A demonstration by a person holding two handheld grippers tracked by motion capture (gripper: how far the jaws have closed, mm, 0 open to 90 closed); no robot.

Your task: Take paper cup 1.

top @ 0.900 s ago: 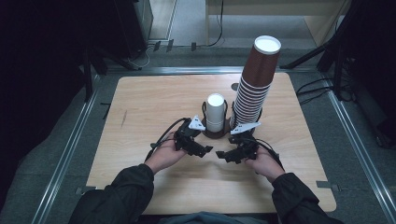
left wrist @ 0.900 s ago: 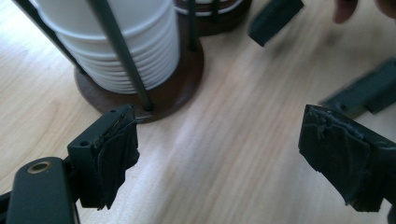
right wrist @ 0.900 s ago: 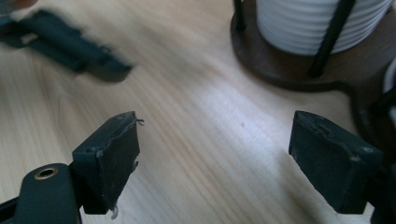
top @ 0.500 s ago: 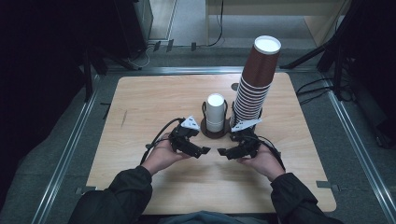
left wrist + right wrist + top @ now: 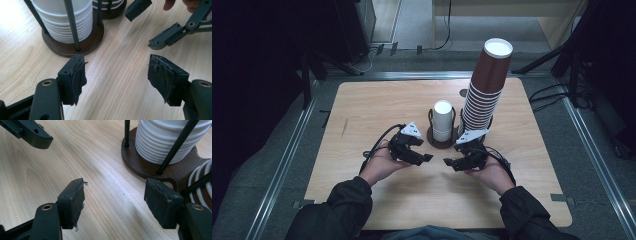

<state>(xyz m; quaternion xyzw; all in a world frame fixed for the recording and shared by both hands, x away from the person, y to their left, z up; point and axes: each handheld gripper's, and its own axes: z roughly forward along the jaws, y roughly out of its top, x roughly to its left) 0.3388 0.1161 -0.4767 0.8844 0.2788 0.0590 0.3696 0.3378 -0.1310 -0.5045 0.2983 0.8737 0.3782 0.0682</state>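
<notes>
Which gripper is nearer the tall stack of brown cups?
Right. The right gripper sits just in front of the brown cup stack, almost beneath its base. The left gripper is farther off, in front of the white cup stack.

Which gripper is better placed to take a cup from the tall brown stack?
Probably the right. In the high view the right gripper sits just in front of the brown cup stack, jaws open and empty. The left gripper, also open, lies across the white cup stack from it.

No readable text, labels or numbers.
</notes>
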